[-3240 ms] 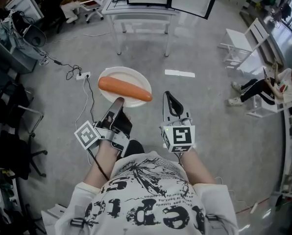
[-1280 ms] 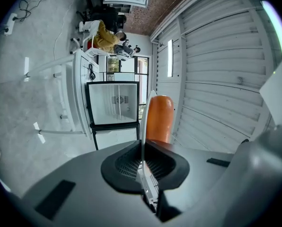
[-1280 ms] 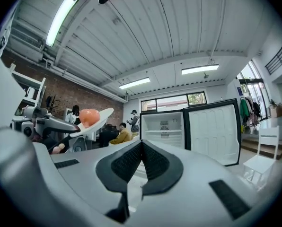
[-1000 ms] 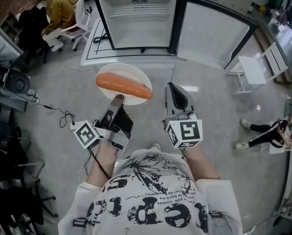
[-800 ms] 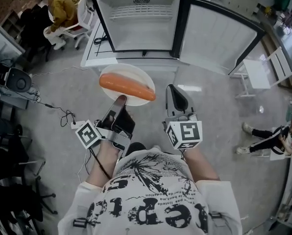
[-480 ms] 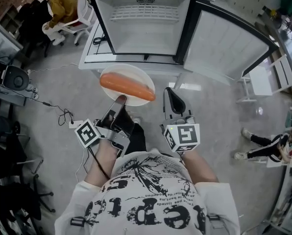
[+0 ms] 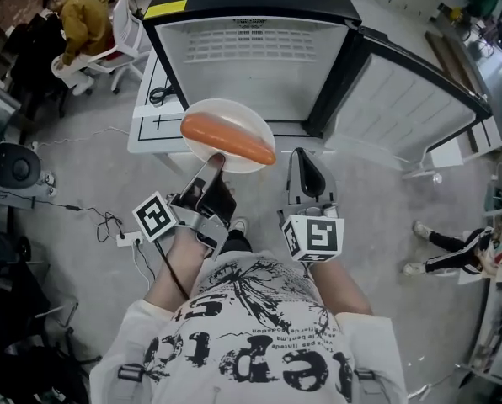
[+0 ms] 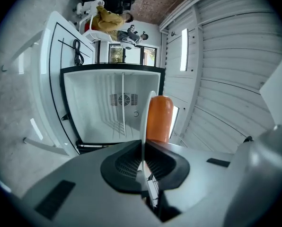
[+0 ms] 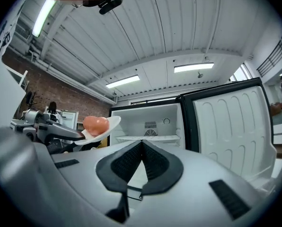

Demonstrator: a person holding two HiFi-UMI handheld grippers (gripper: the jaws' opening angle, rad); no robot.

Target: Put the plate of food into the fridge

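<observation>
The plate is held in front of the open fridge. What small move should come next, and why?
Probably ease the left gripper forward into the fridge, with the plate level. Its fingers are shut on the plate's near rim, the carrot lies loose on top, and the door stands open.

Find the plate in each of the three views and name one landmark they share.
Head view: plate at upper centre, just in front of the fridge, its near rim in the left gripper.
Left gripper view: plate edge-on, a thin white line rising from the closed jaws at centre.
Right gripper view: plate small, left of centre, seen from the side.
Shared landmark: the open fridge, in all three.
</observation>
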